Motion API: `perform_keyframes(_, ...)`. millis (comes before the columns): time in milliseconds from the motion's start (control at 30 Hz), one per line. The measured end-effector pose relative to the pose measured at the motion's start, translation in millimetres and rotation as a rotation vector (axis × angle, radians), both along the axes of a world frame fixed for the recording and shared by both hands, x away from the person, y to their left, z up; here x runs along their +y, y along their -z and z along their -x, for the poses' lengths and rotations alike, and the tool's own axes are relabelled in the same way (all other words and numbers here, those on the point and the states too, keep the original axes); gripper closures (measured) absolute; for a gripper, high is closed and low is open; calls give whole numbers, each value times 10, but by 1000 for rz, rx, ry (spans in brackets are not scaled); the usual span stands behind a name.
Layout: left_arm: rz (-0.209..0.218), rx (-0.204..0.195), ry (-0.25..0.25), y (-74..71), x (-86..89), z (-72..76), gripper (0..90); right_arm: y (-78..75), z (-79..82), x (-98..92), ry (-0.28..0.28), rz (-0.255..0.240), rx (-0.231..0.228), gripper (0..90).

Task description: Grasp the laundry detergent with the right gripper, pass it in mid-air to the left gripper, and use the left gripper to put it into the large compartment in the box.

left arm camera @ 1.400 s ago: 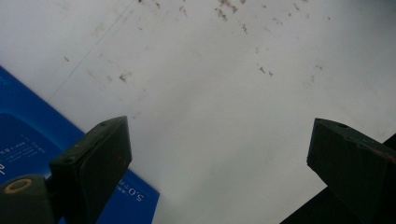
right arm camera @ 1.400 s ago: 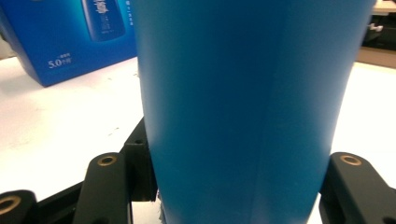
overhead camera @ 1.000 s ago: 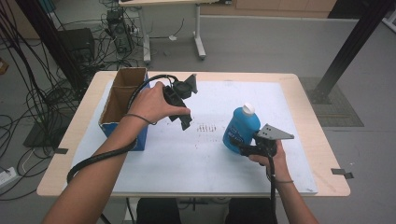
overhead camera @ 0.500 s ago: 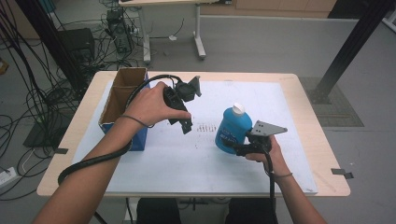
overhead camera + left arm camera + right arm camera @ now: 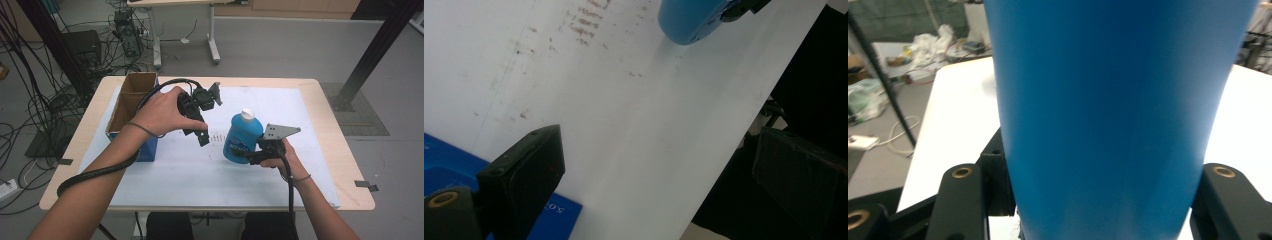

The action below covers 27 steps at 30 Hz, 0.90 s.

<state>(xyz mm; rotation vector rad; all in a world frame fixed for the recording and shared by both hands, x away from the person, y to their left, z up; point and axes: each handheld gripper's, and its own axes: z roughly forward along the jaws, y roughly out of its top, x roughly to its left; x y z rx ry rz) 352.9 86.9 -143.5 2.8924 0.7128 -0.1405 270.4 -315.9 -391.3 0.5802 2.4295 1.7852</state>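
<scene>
A wooden table (image 5: 325,107) is covered by a white paper sheet (image 5: 190,175), with an open cardboard box (image 5: 131,100) set at its left edge; the blue bottle (image 5: 243,137) with a white cap (image 5: 247,115) is seen right of centre on the sheet, tilted and gripped low on its body by the right gripper (image 5: 250,156); in the right gripper view the bottle's blue wall (image 5: 1118,115) is pressed between the two jaws, which are closed onto it. The left gripper (image 5: 200,131) is held above the sheet just left of the bottle, its jaws spread wide with nothing between them. Since the hold is low and the bottle leans, it is judged that the top could swing and the bottle could slip or topple; a knock from the nearby left gripper could be caused by a careless approach; the cap's tightness cannot be told, so a spill onto the paper cannot be excluded.
</scene>
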Motion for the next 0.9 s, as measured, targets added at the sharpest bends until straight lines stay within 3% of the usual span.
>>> perform_keyframes(167, 18, 4, 36, -28, 13, 9, 66, -10, -100, -18, -52, -2, 3, 413)
perform_keyframes(200, 22, -2, 67, -45, 4, 24, 66, -18, -126, -11, -65, 2, 5, 413)
perform_keyframes(233, 22, -2, 67, -45, 4, 24, 66, -18, -126, -11, -65, 2, 5, 413)
perform_keyframes(267, 44, -2, 98, -62, 21, 34, 66, -22, -164, 1, -87, 5, 4, 413)
perform_keyframes(367, 49, 1, 117, -91, 16, 33, 66, -29, -190, 16, -103, 10, 0, 413)
perform_keyframes(500, 75, -12, 181, -180, 19, 46, 66, -30, -245, 59, -132, 12, -3, 414)
perform_keyframes(733, 44, -20, 243, -318, -91, 45, 71, -56, -326, 133, -186, 45, -14, 414)
perform_keyframes(900, 47, -29, 273, -398, -138, 41, 70, -57, -345, 195, -209, 53, -16, 414)
